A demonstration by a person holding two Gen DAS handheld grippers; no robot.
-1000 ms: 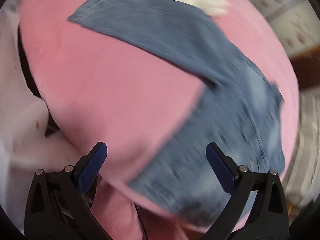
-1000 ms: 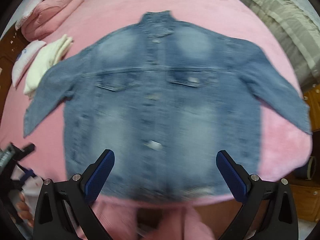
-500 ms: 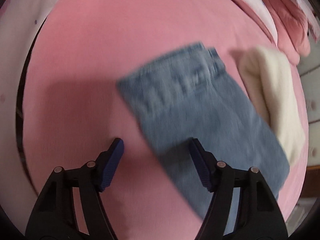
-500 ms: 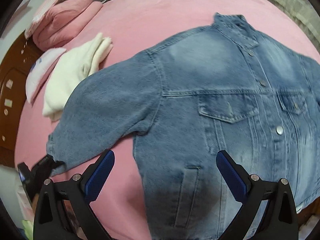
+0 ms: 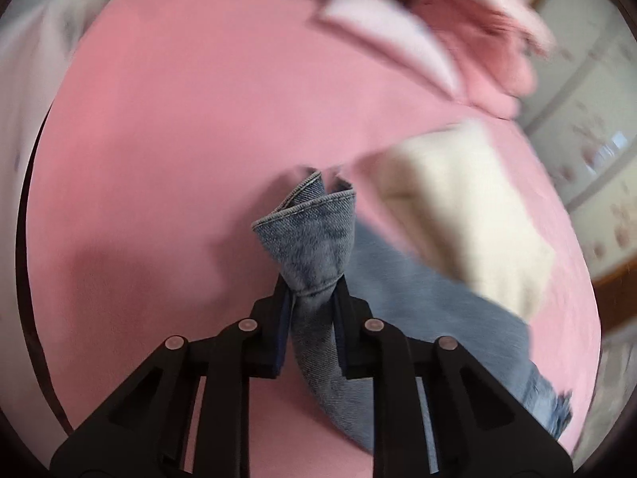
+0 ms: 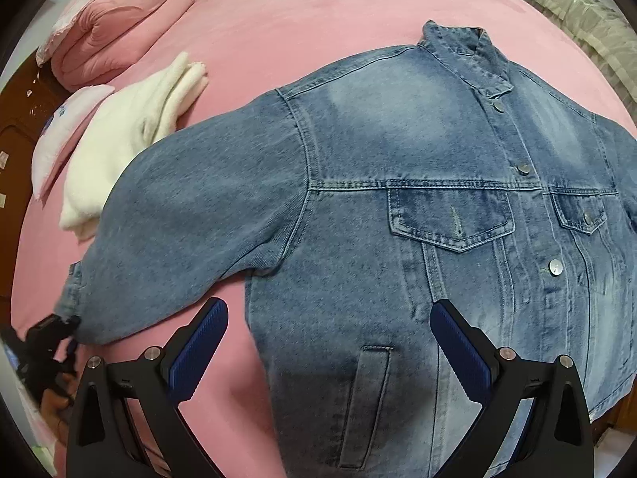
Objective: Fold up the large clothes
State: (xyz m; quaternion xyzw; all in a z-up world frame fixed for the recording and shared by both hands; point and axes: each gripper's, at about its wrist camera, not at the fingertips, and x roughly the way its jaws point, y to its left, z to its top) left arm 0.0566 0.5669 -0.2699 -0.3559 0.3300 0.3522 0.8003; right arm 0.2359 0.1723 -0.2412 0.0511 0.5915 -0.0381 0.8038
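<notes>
Closest in the left wrist view, the left tool [image 5: 312,298] is clamped on the cuff end of the denim jacket's sleeve [image 5: 314,239]; the fabric bunches into a narrow twist between the two fingers and fans out above them, stitched hem upward. The fingertips themselves are mostly hidden by the cloth. Beyond the pinch, the sleeve trails down and right across the pink bed [image 5: 191,127], its far part smeared by motion blur. Most of that view is blurred: a cream folded garment [image 5: 469,215] lies just beside the sleeve, and farther off a pale pillow [image 5: 390,36] and a pink folded quilt [image 5: 489,51] are only soft shapes.

In the right wrist view, the right tool [image 6: 330,342] hangs over the jacket's lower front with its blue-padded fingers wide apart, holding nothing. The denim jacket [image 6: 398,167] lies front-up and buttoned on the bed, collar at the far side. Its hem and its other sleeve are cut off by the lens edge at right. The near sleeve stretches left toward the frame edge, where the left tool shows only as a dark shape at the cuff, with part of the person's hand [image 6: 51,402] barely visible below it. Farther back, the sleeve's upper part overlaps the cream garment; the pillow and quilt sit at the far left corner.
</notes>
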